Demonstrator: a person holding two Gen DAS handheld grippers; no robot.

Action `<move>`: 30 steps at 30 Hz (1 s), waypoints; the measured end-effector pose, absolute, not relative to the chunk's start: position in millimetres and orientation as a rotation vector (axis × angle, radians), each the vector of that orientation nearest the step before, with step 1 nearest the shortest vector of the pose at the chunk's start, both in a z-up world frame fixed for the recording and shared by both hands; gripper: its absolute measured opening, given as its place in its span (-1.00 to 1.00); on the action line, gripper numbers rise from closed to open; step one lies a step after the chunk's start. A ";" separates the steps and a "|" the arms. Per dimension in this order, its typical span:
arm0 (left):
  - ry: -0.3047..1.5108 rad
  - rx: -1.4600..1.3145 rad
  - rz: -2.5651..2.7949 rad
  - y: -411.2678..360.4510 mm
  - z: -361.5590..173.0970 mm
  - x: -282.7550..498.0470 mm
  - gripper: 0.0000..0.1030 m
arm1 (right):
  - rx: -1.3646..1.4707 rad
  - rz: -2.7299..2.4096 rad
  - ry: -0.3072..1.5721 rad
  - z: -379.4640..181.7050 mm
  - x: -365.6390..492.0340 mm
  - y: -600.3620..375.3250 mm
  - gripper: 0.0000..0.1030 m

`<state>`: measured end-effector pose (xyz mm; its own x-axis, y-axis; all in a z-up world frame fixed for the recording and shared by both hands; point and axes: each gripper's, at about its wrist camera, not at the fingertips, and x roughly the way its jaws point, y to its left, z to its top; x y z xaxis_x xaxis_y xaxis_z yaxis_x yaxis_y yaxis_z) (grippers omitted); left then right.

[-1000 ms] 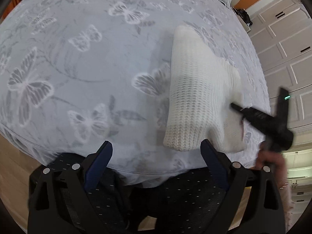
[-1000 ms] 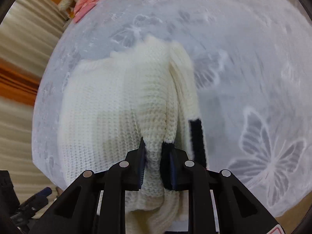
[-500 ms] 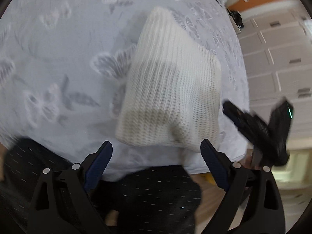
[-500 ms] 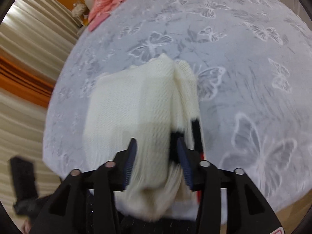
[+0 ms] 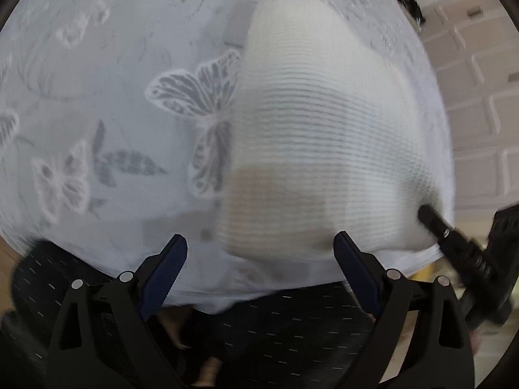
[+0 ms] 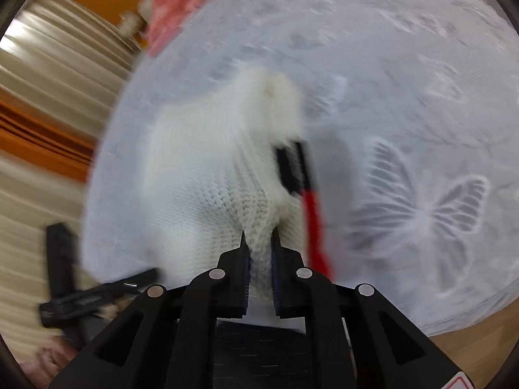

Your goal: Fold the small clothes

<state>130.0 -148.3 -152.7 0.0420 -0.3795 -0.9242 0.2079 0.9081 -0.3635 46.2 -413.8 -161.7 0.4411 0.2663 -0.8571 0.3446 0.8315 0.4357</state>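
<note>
A white knit garment (image 5: 318, 136) lies partly folded on the butterfly-print bedsheet (image 5: 97, 103), near the bed's edge. My left gripper (image 5: 259, 241) is open just above the garment's near hem, its fingers on either side of that hem and not touching it. In the right wrist view the garment (image 6: 201, 168) rises in a ridge toward my right gripper (image 6: 259, 243), whose jaws are closing, with a thick knit fold pinched between the pads. A black and red band (image 6: 308, 194) runs along the garment's right edge. The right gripper (image 5: 454, 243) also shows at the garment's right corner.
Pink clothes (image 6: 175, 3) lie at the bed's far corner, by beige curtains (image 6: 48, 97). White cabinet doors (image 5: 480, 97) stand beyond the bed's right side. A person's dark dotted trousers (image 5: 292, 324) press against the near bed edge. The left gripper (image 6: 97, 295) shows blurred at the lower left.
The right jaws opened and have closed again on a knit fold, and the red part of the band now shows. The left gripper sank closer to the garment's near hem.
</note>
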 end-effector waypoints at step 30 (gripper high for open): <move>1.425 0.007 -0.445 -181.1 -158.6 158.2 0.74 | 0.622 -0.076 1.057 -145.6 147.1 -455.2 -0.13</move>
